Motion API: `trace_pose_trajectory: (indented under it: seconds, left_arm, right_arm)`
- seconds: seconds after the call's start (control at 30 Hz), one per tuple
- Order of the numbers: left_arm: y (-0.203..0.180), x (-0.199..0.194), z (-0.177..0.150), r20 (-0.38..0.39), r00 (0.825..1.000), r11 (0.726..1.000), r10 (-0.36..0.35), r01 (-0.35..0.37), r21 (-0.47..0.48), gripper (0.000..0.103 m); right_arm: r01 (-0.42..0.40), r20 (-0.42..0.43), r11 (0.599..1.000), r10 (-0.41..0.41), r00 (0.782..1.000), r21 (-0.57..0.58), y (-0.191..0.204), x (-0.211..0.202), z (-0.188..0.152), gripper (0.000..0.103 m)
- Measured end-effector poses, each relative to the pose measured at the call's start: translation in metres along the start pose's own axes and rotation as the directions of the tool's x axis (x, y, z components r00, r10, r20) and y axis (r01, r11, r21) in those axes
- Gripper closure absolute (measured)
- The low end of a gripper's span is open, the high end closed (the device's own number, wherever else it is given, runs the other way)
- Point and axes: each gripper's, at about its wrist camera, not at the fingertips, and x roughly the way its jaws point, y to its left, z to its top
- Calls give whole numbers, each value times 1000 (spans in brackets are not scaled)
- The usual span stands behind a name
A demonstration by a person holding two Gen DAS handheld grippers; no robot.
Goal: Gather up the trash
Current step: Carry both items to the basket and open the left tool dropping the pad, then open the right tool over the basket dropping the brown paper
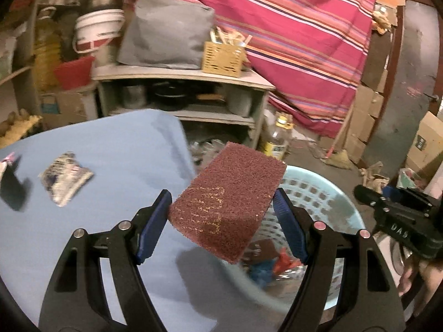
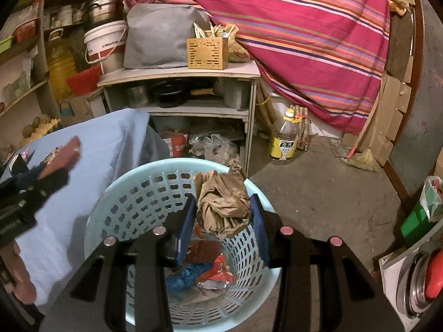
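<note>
Crumpled brown paper (image 2: 221, 202) clenched in the right gripper (image 2: 223, 221) jaws above the basket (image 2: 133, 193), maroon scrub pad (image 1: 227, 204) grasped by the left gripper (image 1: 223, 221) jaws over the basket rim, foil wrapper (image 1: 65, 181) on the blue counter (image 1: 110, 152) beside the basket

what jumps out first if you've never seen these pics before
Probably the two loaded grippers: the left gripper pinches a reddish-brown scouring pad at the edge of the blue table, and the right gripper clamps a crumpled brown paper wad right above the pale blue basket, which already holds wrappers. Behind it all hangs a bright pink striped cloth, and one shiny wrapper lies on the table.
</note>
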Motion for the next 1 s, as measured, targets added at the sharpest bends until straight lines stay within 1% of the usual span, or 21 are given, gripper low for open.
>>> trace_pose_trajectory:
  seconds: [0.1,0.2,0.23,0.27,0.3,0.43,0.5,0.63,0.8,0.83,0.87,0.93,1.0]
  left_arm:
    - [-22,12,3,-16,1000,999,-22,22,24,29]
    - [-33,20,6,-32,999,999,-37,38,35,27]
    - [-35,22,7,-38,998,998,-44,45,35,24]
    - [-36,24,9,-52,997,998,-53,55,37,15]
    - [-36,24,11,-52,997,998,-49,50,35,10]
    - [-25,12,16,-29,999,999,-31,31,31,8]
    - [-16,4,17,-15,1000,999,-2,2,35,6]
    - [9,-15,19,21,997,996,77,-78,42,5]
    - [38,-33,23,39,991,991,127,-128,24,5]
    - [45,-38,22,44,989,990,139,-140,18,5]
    - [50,-41,22,48,988,989,148,-148,13,5]
    - [61,-47,22,57,985,987,162,-162,5,5]
    - [77,-54,20,61,982,984,180,-179,-16,5]
  right_arm:
    - [12,-7,1000,-12,1000,11,-5,3,-2,63]
    - [18,-21,999,-17,1000,29,-10,9,-4,63]
    - [17,-23,999,-16,1000,32,-10,10,-5,63]
    - [16,-25,999,-15,1000,34,-10,11,-5,63]
    - [14,-28,999,-14,1000,34,-9,13,-5,63]
    - [6,-31,1000,-5,1000,28,-2,15,-5,63]
    - [0,-30,1000,1,1000,28,3,17,-5,63]
    - [-18,-28,999,19,999,31,12,19,-6,63]
    - [-25,-33,999,26,999,26,27,26,-2,61]
    - [-24,-36,999,25,999,24,29,28,-1,57]
    - [-20,-41,1000,21,999,23,33,31,1,40]
    - [-1,-51,1000,2,999,14,39,34,1,27]
    - [12,-56,1000,-12,998,1,47,36,1,25]
